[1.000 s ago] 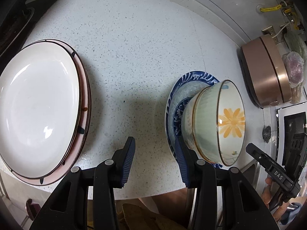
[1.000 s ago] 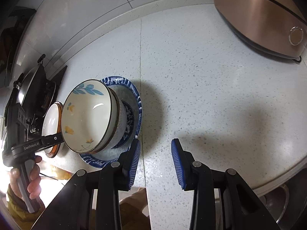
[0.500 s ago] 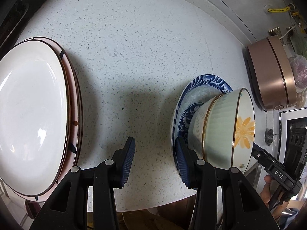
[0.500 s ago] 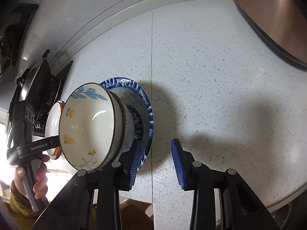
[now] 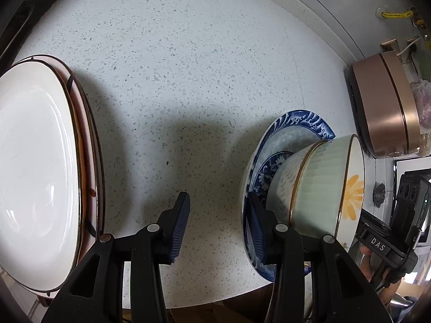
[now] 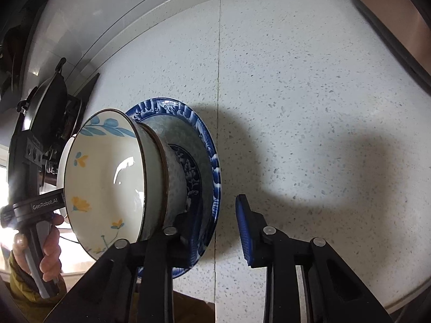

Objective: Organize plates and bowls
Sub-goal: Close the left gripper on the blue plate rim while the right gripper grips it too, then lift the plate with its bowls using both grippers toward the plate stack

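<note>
A blue-patterned plate lies on the speckled counter and carries stacked bowls. The top bowl is pale green outside with yellow flowers inside. My right gripper straddles the plate's near rim, one finger over the plate and the other outside. Its jaws are closing and a gap still shows at the outer pad. My left gripper is open over bare counter, its right finger at the plate's opposite rim. A white plate sits on a pink plate at far left.
A copper-coloured cooker stands at the right, near the wall. A black pan sits on the stove at far left. A person's hand holds the left gripper's handle. The counter's front edge runs just below both grippers.
Both grippers have come down closer to the counter and the blue plate. The right gripper's jaws have narrowed and now straddle the plate's rim. The left jaws kept their width.
</note>
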Available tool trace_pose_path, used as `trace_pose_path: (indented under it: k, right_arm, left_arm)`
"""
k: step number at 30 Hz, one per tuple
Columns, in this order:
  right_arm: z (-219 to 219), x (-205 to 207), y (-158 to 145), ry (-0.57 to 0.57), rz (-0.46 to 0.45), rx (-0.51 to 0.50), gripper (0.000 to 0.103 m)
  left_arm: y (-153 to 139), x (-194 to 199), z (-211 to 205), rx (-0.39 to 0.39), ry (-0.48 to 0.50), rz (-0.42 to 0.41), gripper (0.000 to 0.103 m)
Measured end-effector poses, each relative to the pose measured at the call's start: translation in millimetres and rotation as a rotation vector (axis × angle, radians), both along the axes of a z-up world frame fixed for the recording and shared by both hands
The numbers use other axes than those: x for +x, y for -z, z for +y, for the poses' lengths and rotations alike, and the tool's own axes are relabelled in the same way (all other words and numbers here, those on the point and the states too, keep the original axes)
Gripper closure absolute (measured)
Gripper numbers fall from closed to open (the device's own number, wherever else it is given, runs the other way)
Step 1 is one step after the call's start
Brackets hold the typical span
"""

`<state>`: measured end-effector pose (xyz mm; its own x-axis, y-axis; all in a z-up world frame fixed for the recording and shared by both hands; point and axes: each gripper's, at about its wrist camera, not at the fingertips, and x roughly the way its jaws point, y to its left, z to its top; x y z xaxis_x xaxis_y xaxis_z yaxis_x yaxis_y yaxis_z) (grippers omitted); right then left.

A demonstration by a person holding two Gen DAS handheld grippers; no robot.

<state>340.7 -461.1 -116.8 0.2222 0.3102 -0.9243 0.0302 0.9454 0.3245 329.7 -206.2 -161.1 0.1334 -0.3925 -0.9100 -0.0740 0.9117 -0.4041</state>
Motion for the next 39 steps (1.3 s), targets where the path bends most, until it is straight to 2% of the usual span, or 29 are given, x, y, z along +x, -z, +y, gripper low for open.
trace_pose_path:
  k: [3, 8, 10, 29, 39]
  right_arm:
    - [-2, 3, 3, 0.004, 0.003, 0.015, 0.083]
    - [-8, 3, 11, 0.014, 0.022, 0.081, 0.087]
    - [-9, 4, 12, 0.012, 0.022, 0.100, 0.090]
    - [-2, -1, 7, 0.064, 0.049, 0.083, 0.094]
    - [0, 1, -29, 0.106, 0.025, 0.061, 0.094]
  left_arm:
    - [2, 4, 1, -0.016, 0.007, 0.002, 0.071]
    - [-1, 12, -7, -0.055, 0.036, -0.006, 0.094]
    - [-4, 14, -13, -0.069, 0.043, -0.006, 0.099]
    - [-12, 26, -42, -0.039, 0.085, -0.014, 0.100]
    - [-41, 36, -41, -0.055, 0.108, -0.066, 0.099]
